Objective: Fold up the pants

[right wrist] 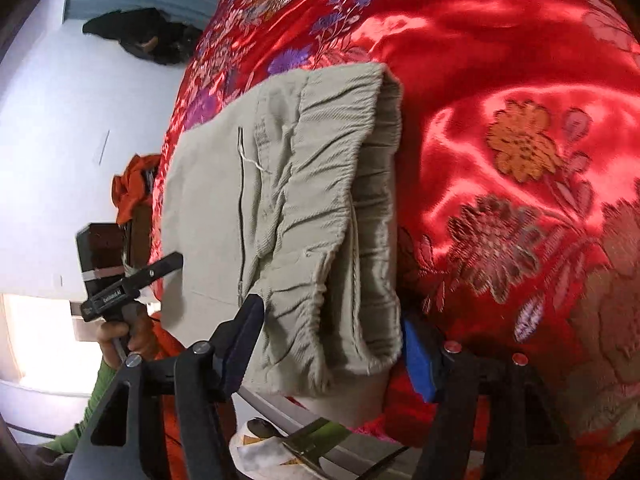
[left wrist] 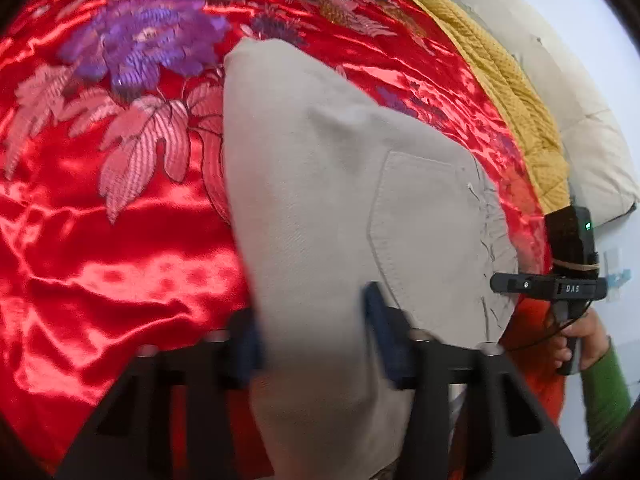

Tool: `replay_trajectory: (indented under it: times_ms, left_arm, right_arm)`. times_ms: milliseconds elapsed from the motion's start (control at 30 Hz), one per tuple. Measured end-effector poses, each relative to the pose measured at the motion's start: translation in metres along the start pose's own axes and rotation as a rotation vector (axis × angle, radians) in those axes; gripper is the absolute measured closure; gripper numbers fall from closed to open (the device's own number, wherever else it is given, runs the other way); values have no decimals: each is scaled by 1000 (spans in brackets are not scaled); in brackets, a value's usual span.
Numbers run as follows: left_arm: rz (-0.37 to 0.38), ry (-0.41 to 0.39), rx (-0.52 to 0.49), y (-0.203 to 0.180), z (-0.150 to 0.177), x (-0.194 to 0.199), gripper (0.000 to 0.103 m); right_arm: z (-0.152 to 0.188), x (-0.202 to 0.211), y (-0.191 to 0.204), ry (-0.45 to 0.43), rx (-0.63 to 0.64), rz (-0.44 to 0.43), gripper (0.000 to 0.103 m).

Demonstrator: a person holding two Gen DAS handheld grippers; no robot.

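Beige pants (left wrist: 320, 168) lie folded on a red satin bedspread (left wrist: 100, 264), back pocket up. My left gripper (left wrist: 316, 340) is at the near fold, its blue pads (left wrist: 384, 336) closed on a raised bunch of the cloth. In the right wrist view the gathered elastic waistband (right wrist: 320, 184) of the pants (right wrist: 208, 200) runs toward me and droops over the bed's edge. My right gripper (right wrist: 332, 340) straddles the waistband's near corner, one finger over the cloth and the blue pad (right wrist: 418, 364) beside its edge; the cloth looks unsqueezed. A hand (left wrist: 580, 340) in a green sleeve holds the right tool.
A yellow quilted blanket (left wrist: 500, 80) and a cream pillow (left wrist: 580, 140) line the bed's far side. An orange cloth (right wrist: 132, 188) hangs at the bed's edge. A dark bundle (right wrist: 148, 36) lies on the pale floor. A metal bar (right wrist: 320, 436) runs below the mattress.
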State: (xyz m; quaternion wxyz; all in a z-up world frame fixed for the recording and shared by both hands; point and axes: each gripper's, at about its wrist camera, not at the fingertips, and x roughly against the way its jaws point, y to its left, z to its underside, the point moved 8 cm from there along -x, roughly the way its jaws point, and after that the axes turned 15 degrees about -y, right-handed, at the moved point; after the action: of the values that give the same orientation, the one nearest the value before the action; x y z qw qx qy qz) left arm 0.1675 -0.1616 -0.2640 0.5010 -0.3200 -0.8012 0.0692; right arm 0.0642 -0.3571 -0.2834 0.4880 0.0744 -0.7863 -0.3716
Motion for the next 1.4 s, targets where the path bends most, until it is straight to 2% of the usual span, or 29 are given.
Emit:
replay_trajectory:
  times_ms: [33,100,233,333,433,567,633,667,700,733,767,800,833,900,933,967,1033,1067,1133,1167,1233,1300,1400]
  left_arm:
    - [3,-8,-3,0,-1,3,74]
    - [-9,-40,-42,-10,-6,19,81]
    - [44,-101,-68,-31,-24,51,84]
    - [68,-164,-66,-35,-52,75,84]
    - [73,-257,-68,-27,-97,98,84]
    - [55,-366,-64,-9,-154,111,84]
    - [9,-390,-98,2,-176,104,82]
    - [-40,-391,-118,12,-182,98,68]
    - [-118,-389,-140,26,-185,87,48]
    - [-164,-393,-149,34,-184,82,41]
    - [-225,-401,-165,45,-179,79,35]
    - [-288,-395,-186,56,-166,77,35]
    - [-309,-388,-194,62,-158,77,34]
    - [-375,-392,-209,72,-124,83,27]
    - [-397,-400,-217,72,-114,87,25]
    - [-442,-424,-241,69,-95,94,18]
    - [-497,-462,-285,58,-75,103,5]
    - [-555,-496,-312,48,-62,111,2]
    - [-620,-523,-323,32,-51,119,1]
    - [-635,-535,-314,21,-44,123,1]
    - [-589,-515,-276,8,-37,125,1]
    - [-513,-439,-205,-2,-31,122,1]
    - [-496,-368,-172,-14,-25,119,1]
  right_arm:
    - [0,-1,4,4,32,19,49]
    - [3,3,20,-6,123,33,63]
    - [3,27,77,-57,268,2,67]
    - [-7,39,108,-91,329,-23,67]
    - [-38,45,139,-145,367,-58,67]
    - [-99,46,179,-248,425,-100,67]
    - [-133,42,196,-292,454,-118,67]
    - [-150,35,199,-310,466,-116,66]
    - [-159,33,197,-323,468,-95,60]
    - [-169,26,188,-330,463,-53,55]
    - [-175,22,175,-328,457,4,41]
    - [-180,17,156,-322,454,113,28]
    - [-179,17,134,-315,455,223,27]
    - [-166,25,105,-308,451,313,27]
    - [-155,31,94,-310,450,350,27]
    - [-145,38,88,-313,457,379,24]
    - [-120,46,83,-332,495,444,14]
    - [-107,50,85,-344,513,468,9]
    - [-83,52,94,-365,536,481,7]
    - [-74,52,101,-374,538,474,7]
    - [-51,52,112,-388,529,460,5]
    - [-30,52,125,-400,518,449,0]
    - [-7,51,145,-417,503,452,0]
